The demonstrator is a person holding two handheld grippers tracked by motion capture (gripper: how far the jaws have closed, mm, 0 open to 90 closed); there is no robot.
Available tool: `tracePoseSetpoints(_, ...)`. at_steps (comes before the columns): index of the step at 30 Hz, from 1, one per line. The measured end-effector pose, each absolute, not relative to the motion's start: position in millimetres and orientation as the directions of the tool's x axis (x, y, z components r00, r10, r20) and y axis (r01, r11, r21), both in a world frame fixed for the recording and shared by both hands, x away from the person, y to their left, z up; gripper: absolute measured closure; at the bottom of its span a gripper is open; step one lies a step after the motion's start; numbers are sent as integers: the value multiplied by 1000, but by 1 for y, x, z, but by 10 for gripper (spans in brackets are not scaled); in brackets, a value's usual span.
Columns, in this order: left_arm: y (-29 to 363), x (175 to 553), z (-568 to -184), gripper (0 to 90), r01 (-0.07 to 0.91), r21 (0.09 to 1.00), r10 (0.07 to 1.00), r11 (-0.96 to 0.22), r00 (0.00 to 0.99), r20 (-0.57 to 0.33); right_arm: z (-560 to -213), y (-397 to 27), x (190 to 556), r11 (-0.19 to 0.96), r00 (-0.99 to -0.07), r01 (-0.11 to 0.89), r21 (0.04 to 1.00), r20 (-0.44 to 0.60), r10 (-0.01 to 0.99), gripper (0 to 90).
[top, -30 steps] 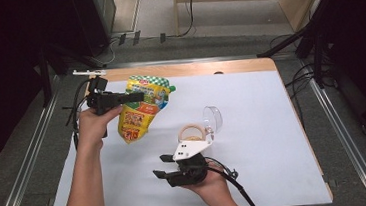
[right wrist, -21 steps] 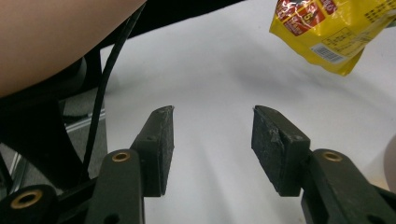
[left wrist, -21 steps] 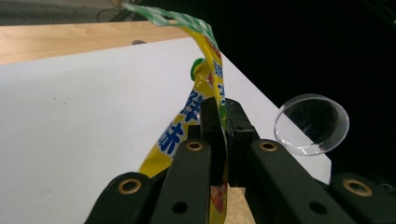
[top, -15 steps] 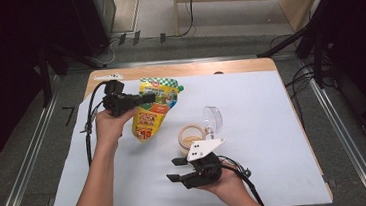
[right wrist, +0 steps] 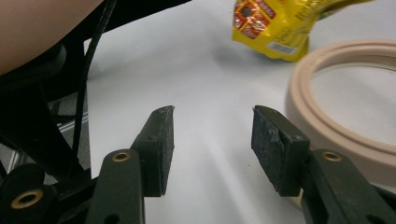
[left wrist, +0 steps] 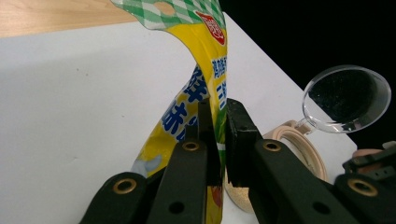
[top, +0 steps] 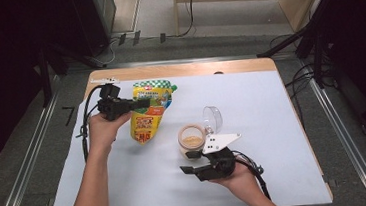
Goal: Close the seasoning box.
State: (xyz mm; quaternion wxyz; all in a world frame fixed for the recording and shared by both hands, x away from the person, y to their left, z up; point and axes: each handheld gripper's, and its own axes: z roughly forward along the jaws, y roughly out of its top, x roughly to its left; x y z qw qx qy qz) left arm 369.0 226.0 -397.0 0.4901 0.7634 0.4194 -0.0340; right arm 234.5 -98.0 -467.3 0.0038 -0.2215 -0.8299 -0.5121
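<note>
Desk (top: 281, 104), white sheet over wood. Yellow pouch (top: 148, 117) pinched high on its printed face by left gripper (left wrist: 218, 135), jaws clenched on the film; pouch hung bent, lower corner near or on the sheet. Judged soft, light, crinkly, slick foil: best gripped by the flat upper seam, not the belly. Small open jar (top: 192, 141) just right of the pouch, beige rim, clear hinged lid (top: 214, 119) tipped back, pale granules inside, probably rigid plastic, tippable. Right gripper (right wrist: 212, 147) beside the jar, jaws parted, nothing between.
</note>
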Motion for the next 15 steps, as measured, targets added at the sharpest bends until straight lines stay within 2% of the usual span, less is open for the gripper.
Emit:
tracePoseSetpoints(11, 238, 361, -396, 826, 696, 699, 608, -165, 630, -484, -467, -104, 235, 385, -896, 376, 843, 224, 383, 508)
tracePoseSetpoints(15, 243, 357, -396, 778, 714, 679, 611, -173, 619, -494, -467, -105, 236, 380, -897, 376, 845, 229, 379, 508)
